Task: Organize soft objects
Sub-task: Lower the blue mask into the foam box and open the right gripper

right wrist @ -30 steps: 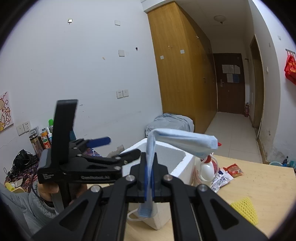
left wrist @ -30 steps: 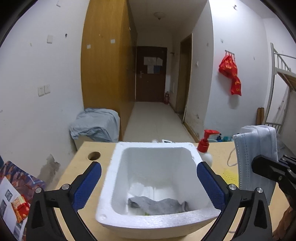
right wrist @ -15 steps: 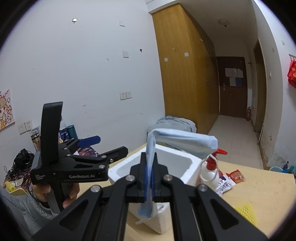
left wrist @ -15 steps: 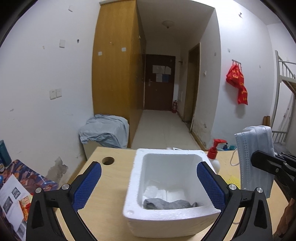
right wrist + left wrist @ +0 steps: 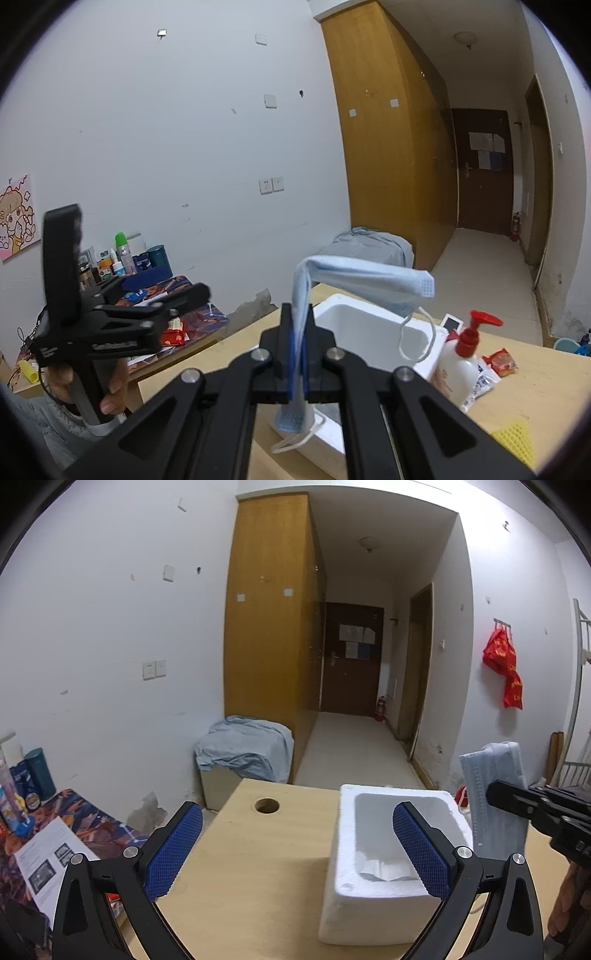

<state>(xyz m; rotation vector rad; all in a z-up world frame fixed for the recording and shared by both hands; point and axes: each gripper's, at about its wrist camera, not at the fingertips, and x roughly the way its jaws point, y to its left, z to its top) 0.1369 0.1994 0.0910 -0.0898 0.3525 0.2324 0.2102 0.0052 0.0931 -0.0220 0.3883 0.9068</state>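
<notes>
A pale blue face mask (image 5: 354,271) is pinched between the fingers of my right gripper (image 5: 299,332), which is shut on it. The mask's upper half flops to the right, and an ear loop dangles over the white foam box (image 5: 373,334). From the left wrist the box (image 5: 345,853) stands right of centre on the wooden table, and its inside is partly hidden by a finger. The mask (image 5: 491,794) hangs at the box's right side. My left gripper (image 5: 295,845) is open and holds nothing. A hand holds that gripper (image 5: 177,286) left of the box.
A white pump bottle with a red top (image 5: 458,365), snack packets (image 5: 498,360) and a yellow foam net (image 5: 517,439) lie right of the box. The table has a round hole (image 5: 266,805). A low side table with bottles (image 5: 125,254) and a paper sheet stands at the left.
My left gripper has drawn back and to the left, so the box now sits right of centre and the grey cloth inside is out of sight. The right gripper still holds the mask.
</notes>
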